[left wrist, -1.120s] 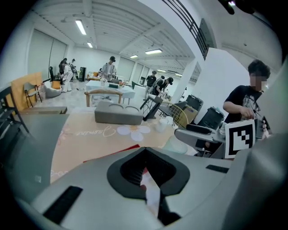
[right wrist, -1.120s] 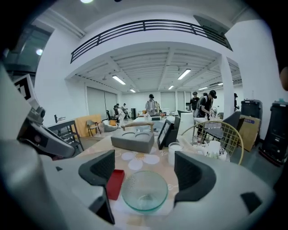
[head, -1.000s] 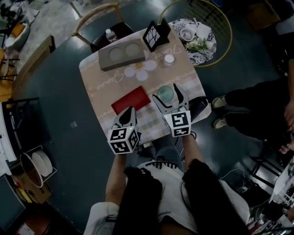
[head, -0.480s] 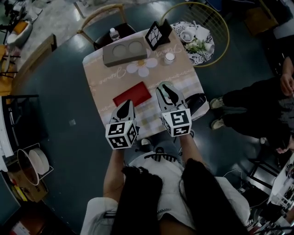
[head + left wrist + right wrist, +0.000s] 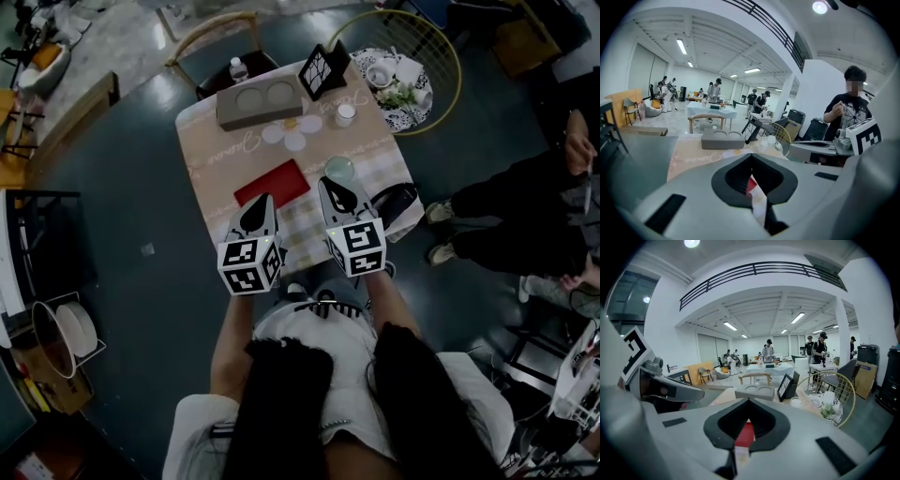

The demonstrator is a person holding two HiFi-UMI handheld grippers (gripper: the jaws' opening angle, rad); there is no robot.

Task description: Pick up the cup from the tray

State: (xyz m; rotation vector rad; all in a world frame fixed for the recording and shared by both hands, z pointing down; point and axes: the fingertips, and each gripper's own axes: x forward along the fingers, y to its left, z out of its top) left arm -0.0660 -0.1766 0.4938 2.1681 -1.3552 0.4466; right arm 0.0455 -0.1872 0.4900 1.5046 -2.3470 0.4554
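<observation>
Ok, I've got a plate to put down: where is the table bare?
Bare cloth along the left edge, between the grey tray and the red mat; also at the right edge, between the small white cup and the glass cup. Crowded: the far edge, with tray, black frame and flower coasters.

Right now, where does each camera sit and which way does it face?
Head view: on the person's head, steeply down onto the table; left gripper, right gripper and legs show.
Left gripper view: on that gripper, along its shut jaws across the table; right gripper at right.
Right gripper view: likewise, jaws shut; left gripper at left.
All three share the gray tray.
</observation>
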